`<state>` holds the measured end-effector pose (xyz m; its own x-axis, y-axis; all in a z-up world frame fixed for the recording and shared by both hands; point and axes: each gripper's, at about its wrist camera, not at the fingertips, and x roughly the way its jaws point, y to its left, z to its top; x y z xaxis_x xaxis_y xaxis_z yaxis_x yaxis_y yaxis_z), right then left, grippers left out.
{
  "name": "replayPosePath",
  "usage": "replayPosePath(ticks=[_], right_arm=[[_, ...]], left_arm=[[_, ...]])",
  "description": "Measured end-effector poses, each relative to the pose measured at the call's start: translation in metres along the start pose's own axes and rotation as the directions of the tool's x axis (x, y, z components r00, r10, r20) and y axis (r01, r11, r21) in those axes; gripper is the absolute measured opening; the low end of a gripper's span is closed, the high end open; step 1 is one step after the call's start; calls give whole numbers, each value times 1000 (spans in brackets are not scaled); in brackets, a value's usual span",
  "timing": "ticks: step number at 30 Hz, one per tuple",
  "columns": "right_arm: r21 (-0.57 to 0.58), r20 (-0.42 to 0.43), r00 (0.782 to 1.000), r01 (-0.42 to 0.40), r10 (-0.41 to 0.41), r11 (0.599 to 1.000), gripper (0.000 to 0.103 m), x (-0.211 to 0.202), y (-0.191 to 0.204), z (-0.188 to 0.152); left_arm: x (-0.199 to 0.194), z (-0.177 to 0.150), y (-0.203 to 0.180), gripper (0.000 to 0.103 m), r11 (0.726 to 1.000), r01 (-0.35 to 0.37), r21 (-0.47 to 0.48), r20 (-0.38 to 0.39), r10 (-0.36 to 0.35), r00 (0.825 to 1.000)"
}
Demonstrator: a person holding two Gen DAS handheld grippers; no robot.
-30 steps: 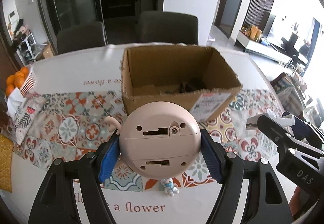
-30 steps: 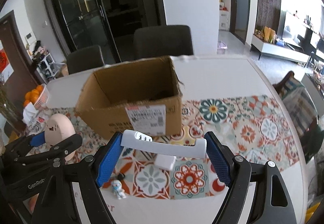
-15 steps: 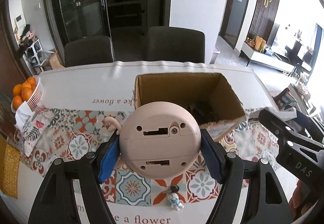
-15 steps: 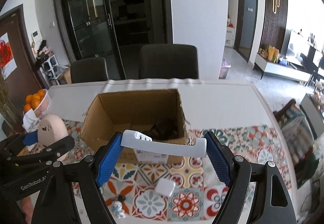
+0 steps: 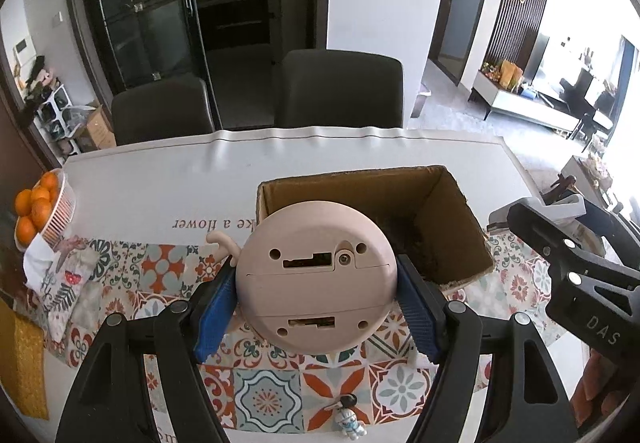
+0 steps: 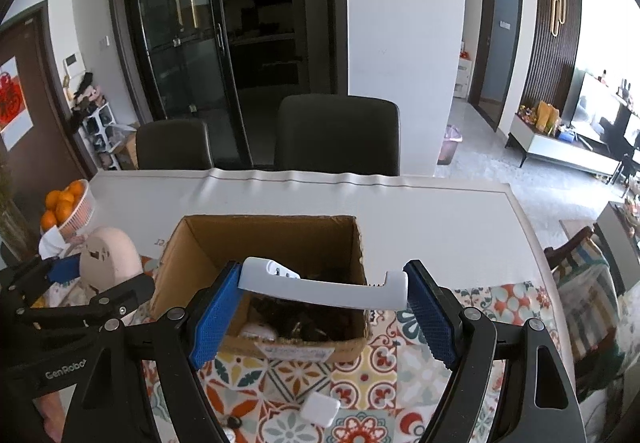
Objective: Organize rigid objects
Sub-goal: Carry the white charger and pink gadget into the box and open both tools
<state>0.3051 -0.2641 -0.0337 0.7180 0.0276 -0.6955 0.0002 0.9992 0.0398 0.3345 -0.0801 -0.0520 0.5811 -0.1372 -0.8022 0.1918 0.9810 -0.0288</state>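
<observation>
White cloth with a band of patterned floral tiles covers the bench (image 5: 132,179), and two dark chairs stand at its far edge before black glass doors. Left tongs (image 5: 316,307) are clamped on a round, pale pink plastic clock-like object (image 5: 316,279), its back panel with slots and screw holes facing the camera; blue pads press on both its sides. Just beyond these tongs, a little to their right, sits an open brown cardboard box (image 5: 452,235) with dark items inside. Right tongs (image 6: 322,299) are clamped on a long white plastic bar-shaped object (image 6: 324,285), held crosswise by its two ends above the near part of the box (image 6: 192,275) opening. Below the right tongs, on the tiles, lies a small white cube (image 6: 320,409). Below the left tongs stands a tiny white figurine (image 5: 349,421). Far to the left of both tongs, a white basket of oranges (image 5: 40,211) rests at the bench edge.
</observation>
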Motion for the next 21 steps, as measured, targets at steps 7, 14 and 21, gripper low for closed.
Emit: replayPosePath(ticks=[7, 14, 21], right_arm=[[3, -36, 999, 25, -25, 1000, 81, 21, -5, 8], [-8, -47, 998, 47, -47, 999, 81, 30, -4, 13], [-34, -52, 997, 53, -55, 998, 81, 35, 3, 16]], left_arm=[[23, 18, -5, 74, 1000, -11, 14, -58, 11, 998], [46, 25, -7, 74, 1000, -11, 5, -100, 12, 995], [48, 22, 0, 82, 998, -69, 7, -78, 69, 995]])
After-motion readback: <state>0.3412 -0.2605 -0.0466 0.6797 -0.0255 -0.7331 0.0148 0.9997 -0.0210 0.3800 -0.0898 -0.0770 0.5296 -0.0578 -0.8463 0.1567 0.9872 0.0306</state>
